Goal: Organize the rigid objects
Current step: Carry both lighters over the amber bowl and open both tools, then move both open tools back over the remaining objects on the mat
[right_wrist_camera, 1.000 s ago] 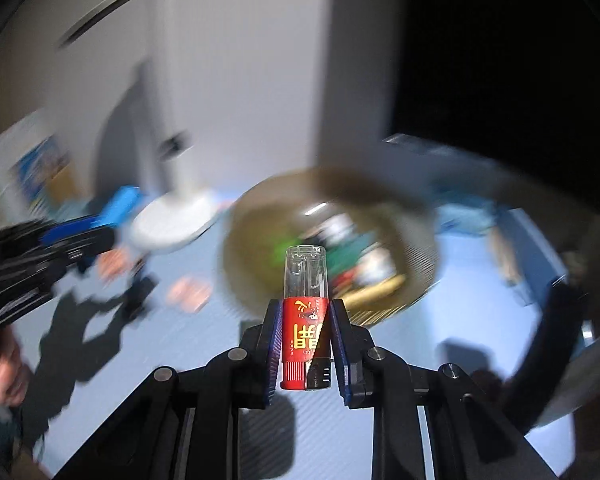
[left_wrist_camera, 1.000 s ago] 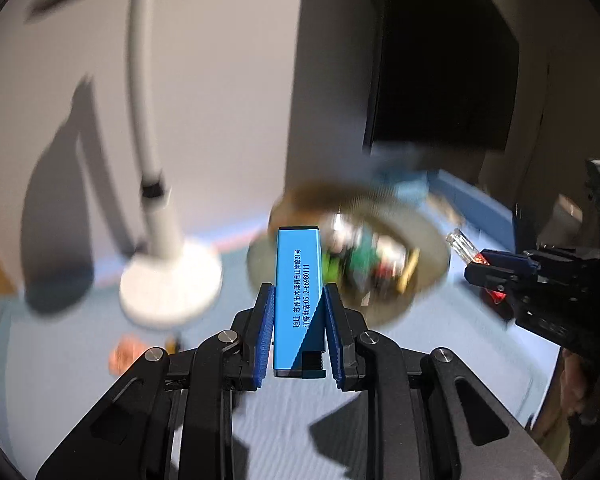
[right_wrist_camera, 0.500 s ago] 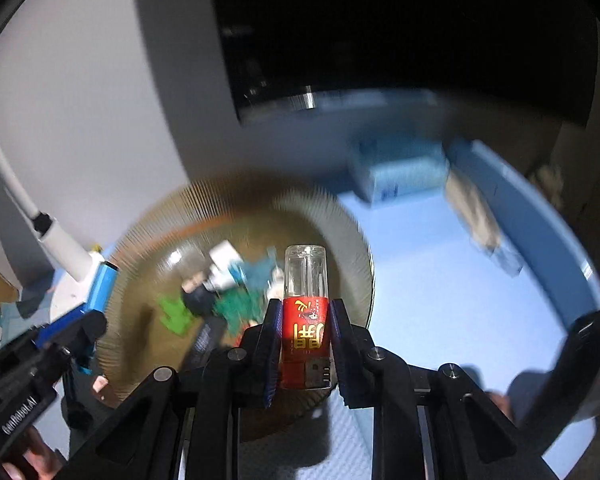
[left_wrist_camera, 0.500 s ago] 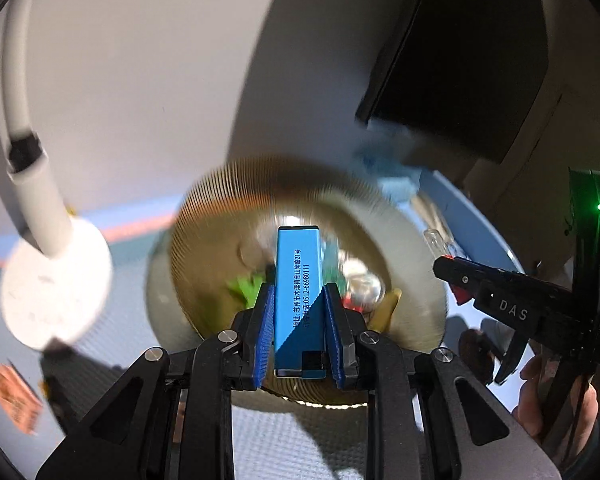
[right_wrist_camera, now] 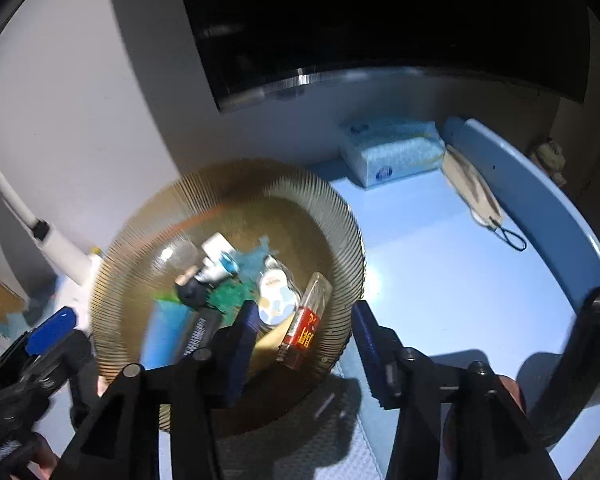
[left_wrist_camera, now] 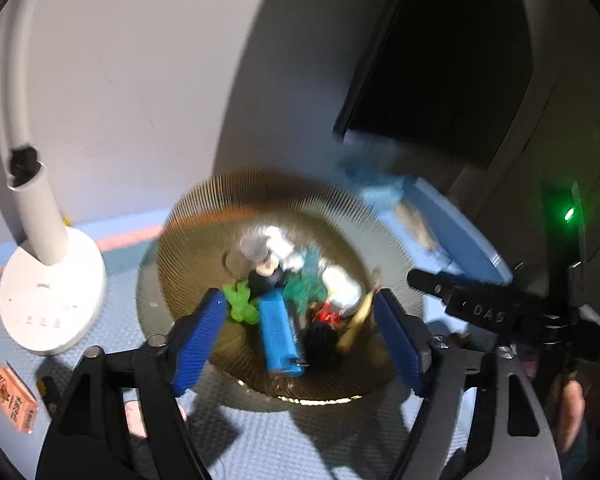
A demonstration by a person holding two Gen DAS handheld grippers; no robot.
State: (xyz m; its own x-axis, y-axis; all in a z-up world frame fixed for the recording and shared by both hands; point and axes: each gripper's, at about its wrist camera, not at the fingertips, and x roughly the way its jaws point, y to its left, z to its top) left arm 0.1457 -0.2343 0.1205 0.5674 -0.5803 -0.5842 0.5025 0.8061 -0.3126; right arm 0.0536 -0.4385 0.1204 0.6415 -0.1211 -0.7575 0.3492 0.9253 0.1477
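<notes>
A ribbed amber glass bowl point(left_wrist_camera: 204, 216) point(right_wrist_camera: 340, 216) stands on the blue table and holds several small objects. The blue lighter point(left_wrist_camera: 278, 330) point(right_wrist_camera: 162, 332) lies in it, loose, just under my open left gripper point(left_wrist_camera: 300, 336). The red lighter with a clear top point(right_wrist_camera: 306, 318) lies tilted at the bowl's right side, loose, between the spread fingers of my open right gripper point(right_wrist_camera: 304, 344). Green toys point(left_wrist_camera: 242, 302), a black figure and a white round item also lie in the bowl. The right gripper shows at the right of the left wrist view point(left_wrist_camera: 496, 314).
A white lamp base point(left_wrist_camera: 48, 300) with its curved neck stands left of the bowl. An orange packet point(left_wrist_camera: 14, 398) lies at the front left. A blue tissue box point(right_wrist_camera: 392, 150) and a beige face mask point(right_wrist_camera: 472, 188) lie behind right, near the raised blue table rim point(right_wrist_camera: 540, 184).
Both grippers have opened over the bowl. The blue lighter has dropped from the left one and the red lighter from the right one into the bowl.
</notes>
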